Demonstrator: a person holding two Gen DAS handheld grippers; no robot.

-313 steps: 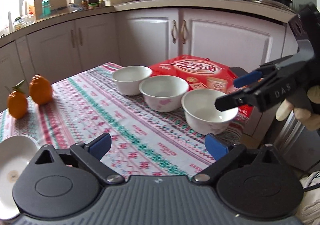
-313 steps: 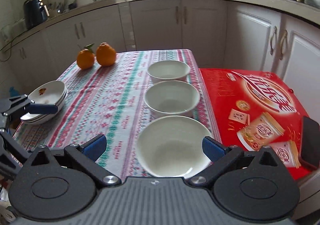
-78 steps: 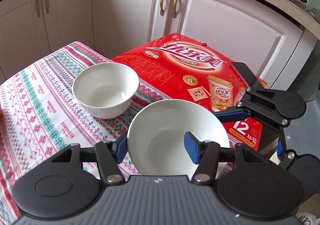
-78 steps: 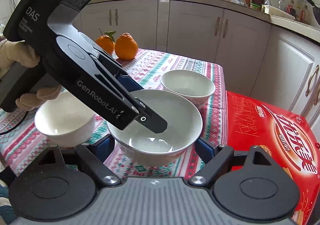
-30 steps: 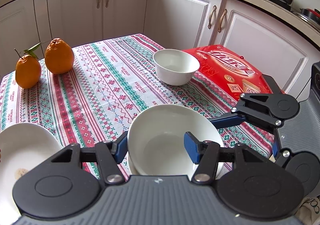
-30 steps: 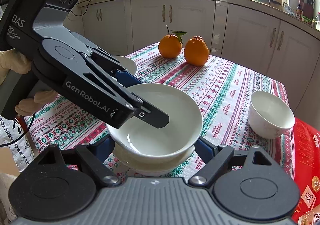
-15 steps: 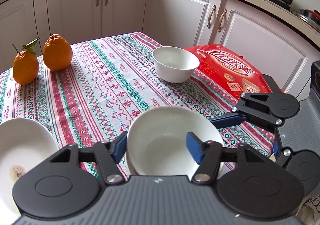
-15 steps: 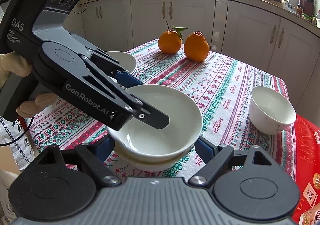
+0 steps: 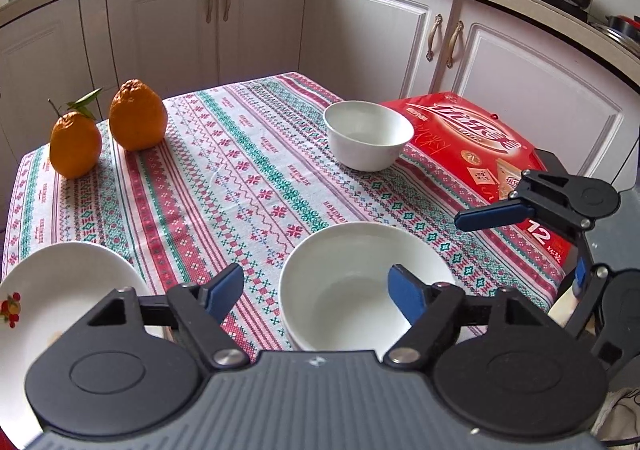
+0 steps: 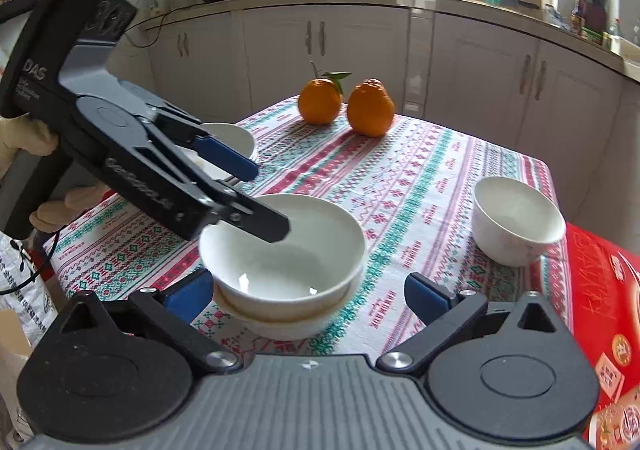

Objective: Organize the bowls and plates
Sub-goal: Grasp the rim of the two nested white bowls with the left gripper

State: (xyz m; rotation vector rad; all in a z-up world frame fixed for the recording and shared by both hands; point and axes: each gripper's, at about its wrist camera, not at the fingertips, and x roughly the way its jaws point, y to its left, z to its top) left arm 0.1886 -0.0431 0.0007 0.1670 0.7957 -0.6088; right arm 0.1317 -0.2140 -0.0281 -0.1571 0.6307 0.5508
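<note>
Bowls (image 10: 280, 250) sit nested near my tablecloth's (image 9: 248, 185) front edge; my left gripper (image 9: 316, 292) and right gripper (image 10: 308, 294) have just been opening, pads clear of them.

stacked bowls (image 10: 280, 250): glossy white ceramic, smooth | tablecloth (image 9: 248, 177) under them: matt woven cloth, patterned | red box (image 9: 472, 137) beside tablecloth: shiny printed cardboard | oranges (image 9: 136, 121) on tablecloth: dimpled, dull-sheened peel | left gripper (image 9: 316, 292): matt black plastic, blue pads, metal screws
</note>
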